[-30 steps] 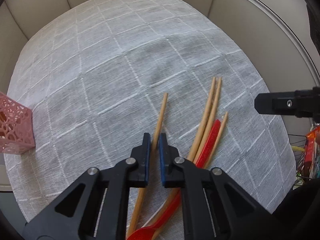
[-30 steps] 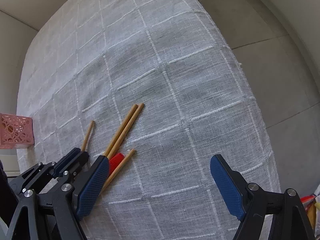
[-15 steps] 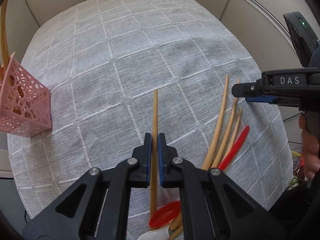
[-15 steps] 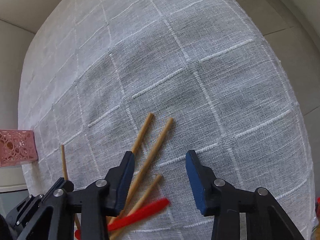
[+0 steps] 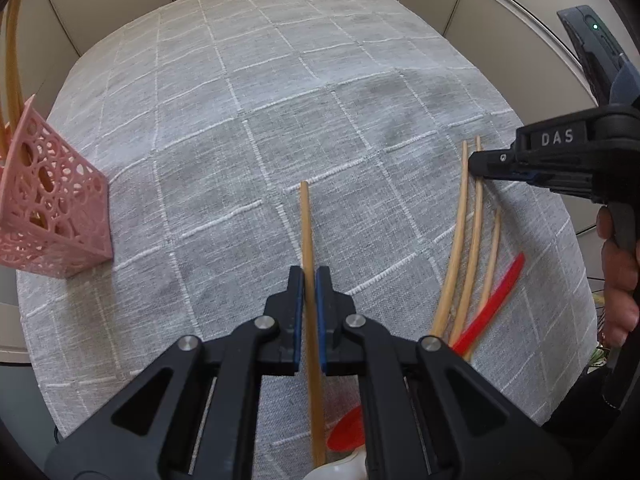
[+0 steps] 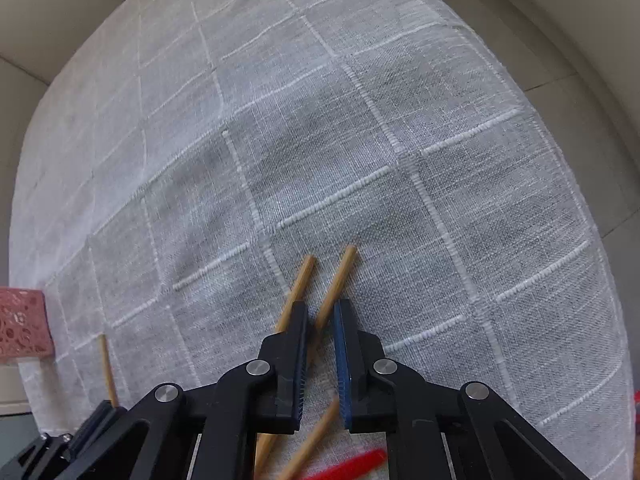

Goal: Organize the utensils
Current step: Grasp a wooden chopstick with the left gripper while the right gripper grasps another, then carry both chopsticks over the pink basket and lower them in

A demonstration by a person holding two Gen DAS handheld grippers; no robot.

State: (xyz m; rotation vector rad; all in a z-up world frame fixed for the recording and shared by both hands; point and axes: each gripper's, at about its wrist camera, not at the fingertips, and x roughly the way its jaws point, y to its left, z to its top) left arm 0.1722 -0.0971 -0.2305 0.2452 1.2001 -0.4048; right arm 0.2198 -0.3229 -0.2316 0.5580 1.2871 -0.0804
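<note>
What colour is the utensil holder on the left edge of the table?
Pink, with a lattice of round cut-outs; the utensil holder shows best in the left wrist view.

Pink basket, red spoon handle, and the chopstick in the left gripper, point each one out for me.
pink basket (image 5: 60,216), left wrist view, on its lattice front wall.
red spoon handle (image 5: 494,304), left wrist view, mid-handle.
chopstick (image 5: 306,224), left wrist view, on the shaft above the left gripper (image 5: 310,280).

Both grippers point steeply down, jaws nearly closed.

The left gripper (image 5: 309,280) is clamped on a single chopstick (image 5: 307,236). To its right, the right gripper (image 6: 321,312) pinches another chopstick (image 6: 336,280) (its far end pokes out beyond the pads), the person's hand (image 5: 620,280) wrapped round the handle.
</note>
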